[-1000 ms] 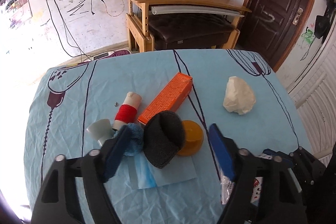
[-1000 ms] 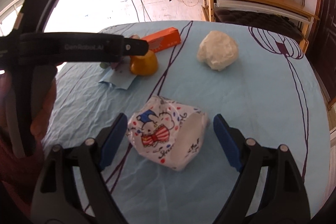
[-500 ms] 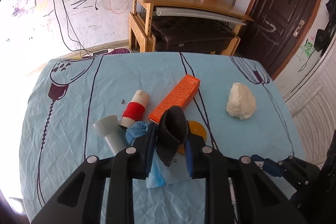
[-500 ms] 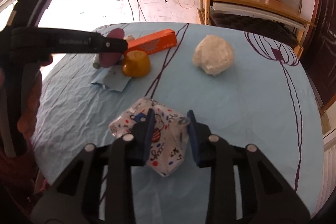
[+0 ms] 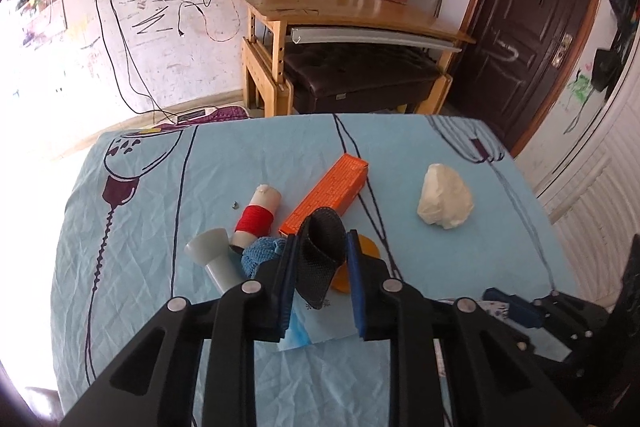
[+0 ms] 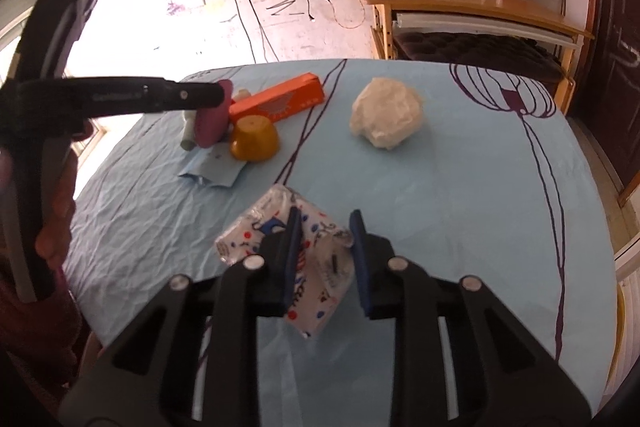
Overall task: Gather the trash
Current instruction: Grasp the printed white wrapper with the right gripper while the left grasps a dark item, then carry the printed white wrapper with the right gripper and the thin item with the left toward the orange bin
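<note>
On the blue-clothed table (image 5: 152,187) my left gripper (image 5: 321,237) is closing; its blue pads pinch a folded black mesh piece (image 5: 318,267). Around it lie a blue cloth wad (image 5: 260,253), a grey funnel-shaped piece (image 5: 216,259), a red thread spool (image 5: 256,215), an orange box (image 5: 328,193) and an orange cap (image 5: 366,251). My right gripper (image 6: 326,213) is closing too, squeezing a printed plastic wrapper (image 6: 248,239) near the table's front. A crumpled white wad (image 6: 386,117) lies beyond it.
A light blue sheet (image 6: 212,173) lies under the orange cap (image 6: 254,139). A person's hand (image 6: 52,219) holds the left gripper's handle at the left. Past the table's far edge stand a wooden desk (image 5: 340,11) and a dark door (image 5: 532,7).
Both grippers went from wide open to nearly shut. The left one folded the black mesh piece between its pads; the right one squeezed the printed wrapper. Neither hand shifted much.
</note>
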`<move>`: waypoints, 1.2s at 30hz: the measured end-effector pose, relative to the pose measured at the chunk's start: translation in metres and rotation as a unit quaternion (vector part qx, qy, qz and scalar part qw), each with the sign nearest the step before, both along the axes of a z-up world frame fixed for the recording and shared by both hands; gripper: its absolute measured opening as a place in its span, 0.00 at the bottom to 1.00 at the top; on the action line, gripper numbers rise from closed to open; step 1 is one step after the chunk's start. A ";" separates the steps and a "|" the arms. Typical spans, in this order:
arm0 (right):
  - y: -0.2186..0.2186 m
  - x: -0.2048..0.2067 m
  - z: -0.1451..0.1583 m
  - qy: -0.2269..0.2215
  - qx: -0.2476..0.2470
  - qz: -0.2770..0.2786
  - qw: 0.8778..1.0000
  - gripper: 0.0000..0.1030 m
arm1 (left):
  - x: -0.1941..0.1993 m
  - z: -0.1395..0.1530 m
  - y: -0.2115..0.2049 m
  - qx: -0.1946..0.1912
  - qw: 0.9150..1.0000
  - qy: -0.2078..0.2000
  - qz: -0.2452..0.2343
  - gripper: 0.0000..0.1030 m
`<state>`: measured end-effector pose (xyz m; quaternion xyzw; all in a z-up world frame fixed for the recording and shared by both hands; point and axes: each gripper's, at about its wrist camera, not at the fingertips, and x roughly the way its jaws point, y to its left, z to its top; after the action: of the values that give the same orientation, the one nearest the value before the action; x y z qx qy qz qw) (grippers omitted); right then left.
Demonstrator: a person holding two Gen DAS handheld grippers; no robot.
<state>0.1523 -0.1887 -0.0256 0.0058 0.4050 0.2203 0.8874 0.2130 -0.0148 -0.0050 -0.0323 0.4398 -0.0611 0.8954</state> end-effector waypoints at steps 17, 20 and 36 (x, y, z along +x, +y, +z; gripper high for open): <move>-0.022 -0.006 0.004 -0.007 0.030 -0.024 0.999 0.23 | -0.009 0.010 0.006 0.017 1.000 -0.020 0.015 0.02; -0.030 -0.008 0.008 -0.012 0.036 -0.031 0.999 0.23 | -0.016 0.020 0.004 0.019 0.999 -0.033 0.011 0.02; -0.096 -0.018 0.023 -0.039 0.069 -0.093 0.992 0.23 | -0.035 0.050 -0.048 0.041 0.996 -0.068 -0.034 0.02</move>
<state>0.1340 -0.2845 -0.0025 0.0961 0.3515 0.1640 0.9167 0.1775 -0.0632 0.0446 0.0233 0.3809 -0.0753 0.9212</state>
